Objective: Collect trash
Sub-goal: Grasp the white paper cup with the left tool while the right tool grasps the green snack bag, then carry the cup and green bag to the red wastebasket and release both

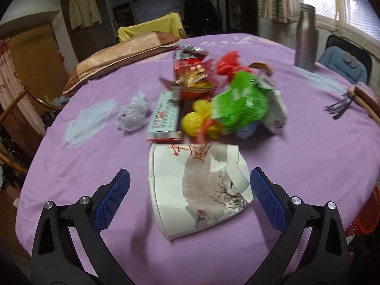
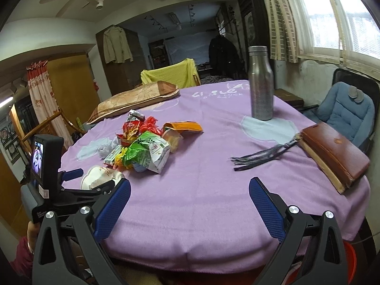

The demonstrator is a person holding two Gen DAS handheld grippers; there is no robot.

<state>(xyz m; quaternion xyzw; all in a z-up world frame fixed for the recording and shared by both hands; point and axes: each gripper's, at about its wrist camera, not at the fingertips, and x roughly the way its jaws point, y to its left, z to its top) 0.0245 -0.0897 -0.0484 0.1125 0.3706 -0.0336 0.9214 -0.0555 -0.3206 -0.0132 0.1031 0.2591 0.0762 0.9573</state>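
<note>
A flattened white paper cup [image 1: 197, 190] lies on the purple tablecloth [image 1: 95, 161], between the blue pads of my open left gripper [image 1: 190, 180]. Behind it is a trash pile: a green packet [image 1: 239, 104], a yellow wrapper [image 1: 201, 123], a red snack bag [image 1: 192, 76], a white and red carton [image 1: 166, 116] and a crumpled white tissue [image 1: 133, 114]. My right gripper [image 2: 190, 190] is open and empty over the near cloth. In its view the pile [image 2: 144, 147] and the cup [image 2: 99, 178] are at the left, with the left gripper [image 2: 95, 180] around the cup.
A steel bottle [image 2: 261, 83] stands at the back right. A brown book [image 2: 332, 156] with a dark tassel [image 2: 258, 154] lies at the right edge. A pillow [image 2: 135, 99] lies at the back left. A red basket [image 1: 365, 216] sits below the table's right edge. Chairs surround the table.
</note>
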